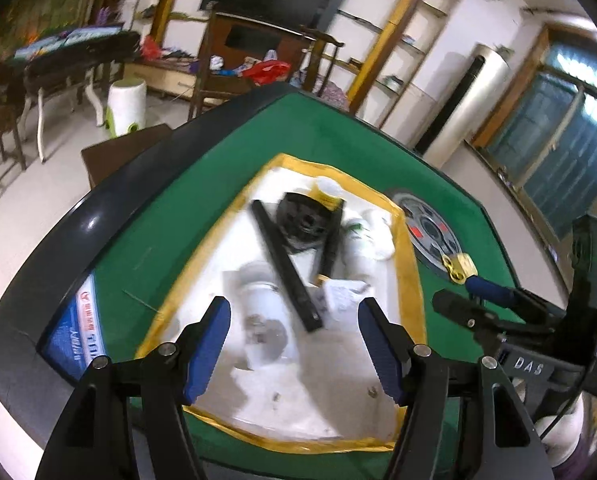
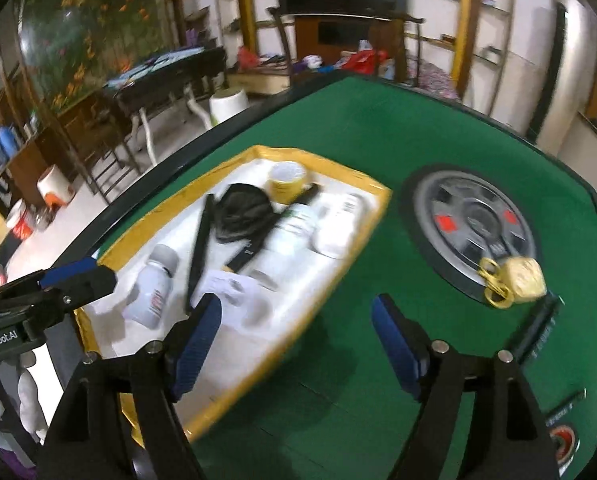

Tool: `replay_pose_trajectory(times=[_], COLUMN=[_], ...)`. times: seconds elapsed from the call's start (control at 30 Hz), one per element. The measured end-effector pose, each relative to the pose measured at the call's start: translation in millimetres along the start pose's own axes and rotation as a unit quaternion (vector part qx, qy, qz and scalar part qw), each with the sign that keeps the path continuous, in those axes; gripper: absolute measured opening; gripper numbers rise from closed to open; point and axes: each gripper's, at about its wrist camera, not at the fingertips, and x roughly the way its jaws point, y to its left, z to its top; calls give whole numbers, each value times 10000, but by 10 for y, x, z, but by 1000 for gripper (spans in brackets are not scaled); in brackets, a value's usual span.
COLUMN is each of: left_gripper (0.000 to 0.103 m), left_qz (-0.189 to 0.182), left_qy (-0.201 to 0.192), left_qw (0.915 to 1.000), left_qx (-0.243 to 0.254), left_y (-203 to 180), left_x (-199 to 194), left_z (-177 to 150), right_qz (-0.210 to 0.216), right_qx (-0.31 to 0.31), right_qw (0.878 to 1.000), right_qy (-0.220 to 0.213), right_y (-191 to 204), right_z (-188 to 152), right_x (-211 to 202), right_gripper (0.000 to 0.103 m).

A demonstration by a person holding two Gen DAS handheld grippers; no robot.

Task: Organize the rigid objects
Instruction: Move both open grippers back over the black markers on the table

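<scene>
Hovering empty with jaws apart, the right gripper [image 2: 294, 344] sits nearer the gold padlock [image 2: 514, 280], lying far right outside the tray [image 2: 378, 204], than the equally open left gripper [image 1: 294, 344].

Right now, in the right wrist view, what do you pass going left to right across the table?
Left gripper → white bottle with grey cap → long black bar → yellow tub → white jar → round grey centre disc → gold padlock.
</scene>
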Motion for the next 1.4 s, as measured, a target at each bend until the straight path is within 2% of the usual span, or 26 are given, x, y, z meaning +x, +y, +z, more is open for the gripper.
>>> replay_pose_trajectory(times=[0.2, 0.4, 0.63, 0.97, 1.4], left_gripper=[70, 70, 70, 70, 70], left_qz=[265, 492, 549, 605, 747], left_qy=[-115, -119, 24, 217, 561], left_qw=[9972, 9864, 9730, 9575, 9446], left_qx=[695, 1563, 2240, 2810, 3146], left_y=[-435, -941, -1406, -1872, -2146], left_x=[-32, 8, 85, 225, 480], left_z=[-142, -334, -544, -778, -937], right_qz=[-29, -71, -176, -334, -456], right_qx=[687, 1101, 1686, 2441, 3232], right_qw=[9976, 9938, 9847, 9668, 9407], right_qy=[-44, -166, -414, -676, -924], right_y=[-502, -845, -1332, -2012, -2744], right_z=[-265, -533, -812, -1199, -1444], right_x=[-126, -283, -524, -800, -871], right_gripper=[77, 77, 77, 78, 79])
